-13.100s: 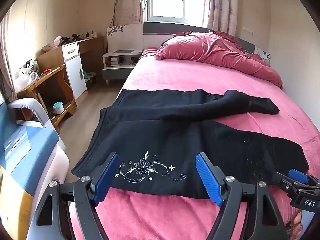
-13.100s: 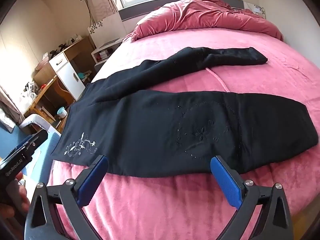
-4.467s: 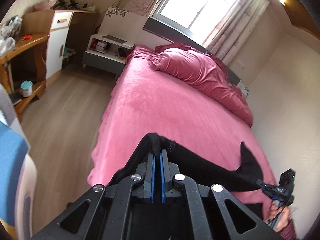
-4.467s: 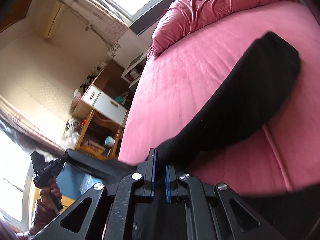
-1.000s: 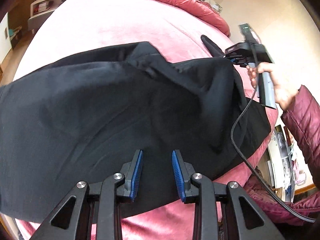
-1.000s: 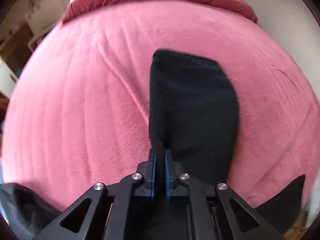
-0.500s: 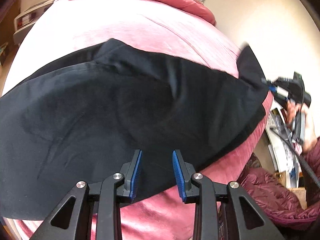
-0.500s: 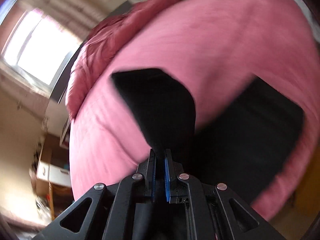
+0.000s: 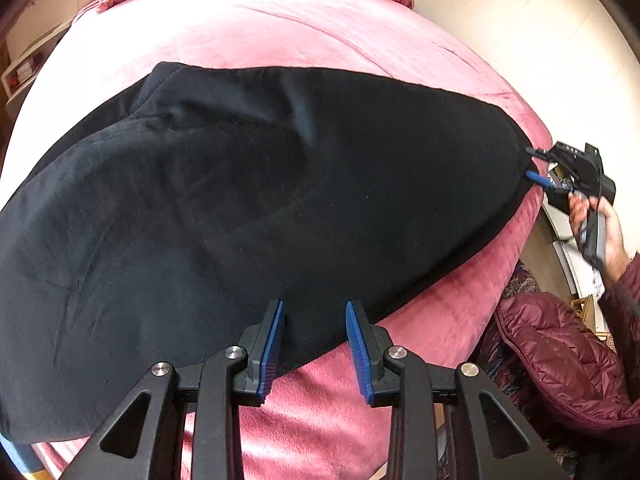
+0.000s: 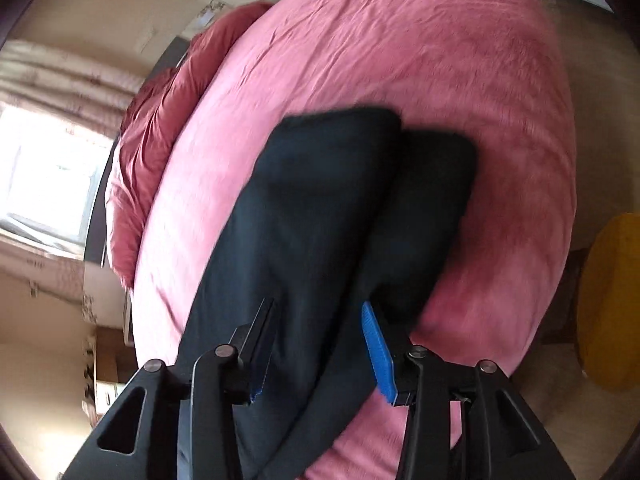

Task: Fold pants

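both claws open: left claw (image 9: 314, 346) over pants (image 9: 256, 208), right claw (image 10: 320, 354) at 3 o'clock, legs stacked for next fold.

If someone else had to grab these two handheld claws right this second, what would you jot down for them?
Left gripper: open, holding nothing, poised at the near edge of the pants.
Right gripper: open at the leg ends; no cloth pinched.
Pants: black, lying on the pink bed, one leg laid over the other, the two cuffs side by side but slightly staggered.
Done: lengthwise fold, leg onto leg.
Left: probably even up the cuffs, smooth the wrinkles, then fold the pants across their length into a compact stack.
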`<action>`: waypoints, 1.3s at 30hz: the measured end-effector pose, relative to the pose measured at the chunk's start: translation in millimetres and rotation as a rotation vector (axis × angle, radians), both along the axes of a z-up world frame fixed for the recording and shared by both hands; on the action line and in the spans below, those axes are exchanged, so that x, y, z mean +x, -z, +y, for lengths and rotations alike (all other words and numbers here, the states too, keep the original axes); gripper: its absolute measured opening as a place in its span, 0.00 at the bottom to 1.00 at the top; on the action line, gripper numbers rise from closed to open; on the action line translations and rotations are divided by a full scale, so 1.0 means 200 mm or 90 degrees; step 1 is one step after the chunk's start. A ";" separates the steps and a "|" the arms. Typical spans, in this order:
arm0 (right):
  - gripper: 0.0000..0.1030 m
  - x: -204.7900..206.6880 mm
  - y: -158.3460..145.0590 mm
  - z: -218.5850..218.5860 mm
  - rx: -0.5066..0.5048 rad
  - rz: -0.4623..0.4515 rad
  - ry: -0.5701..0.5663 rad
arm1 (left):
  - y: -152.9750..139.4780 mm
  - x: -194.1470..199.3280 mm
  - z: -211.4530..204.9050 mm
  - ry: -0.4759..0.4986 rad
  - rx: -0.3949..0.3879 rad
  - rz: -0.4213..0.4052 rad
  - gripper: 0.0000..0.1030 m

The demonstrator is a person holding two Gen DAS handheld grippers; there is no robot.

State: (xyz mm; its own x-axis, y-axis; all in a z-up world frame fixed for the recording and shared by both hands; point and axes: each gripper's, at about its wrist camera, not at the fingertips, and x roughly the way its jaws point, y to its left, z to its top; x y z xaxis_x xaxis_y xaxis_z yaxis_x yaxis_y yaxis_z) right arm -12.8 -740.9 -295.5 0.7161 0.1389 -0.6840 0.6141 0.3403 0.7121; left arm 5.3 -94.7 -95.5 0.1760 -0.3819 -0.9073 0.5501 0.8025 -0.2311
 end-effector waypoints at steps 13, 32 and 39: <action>0.07 -0.03 -0.28 -0.20 -0.105 -0.001 -0.016 | 0.00 -0.01 0.01 0.000 -0.009 -0.003 0.31; 0.33 -0.20 -0.21 -0.06 -0.047 0.049 -0.117 | -0.04 -0.14 -0.07 0.134 -0.029 -0.054 0.38; 0.33 -0.06 -0.17 0.47 0.091 -0.021 -0.316 | 0.03 -0.16 -0.17 0.175 -0.012 -0.062 0.38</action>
State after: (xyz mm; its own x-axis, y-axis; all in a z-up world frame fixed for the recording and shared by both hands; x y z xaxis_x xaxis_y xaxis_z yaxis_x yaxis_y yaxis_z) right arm -23.9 -647.5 -260.9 0.5611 0.5574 -0.6119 0.3802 0.4831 0.7887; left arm -26.8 -128.7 -101.0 0.1493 -0.4434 -0.8838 0.7665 0.6166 -0.1798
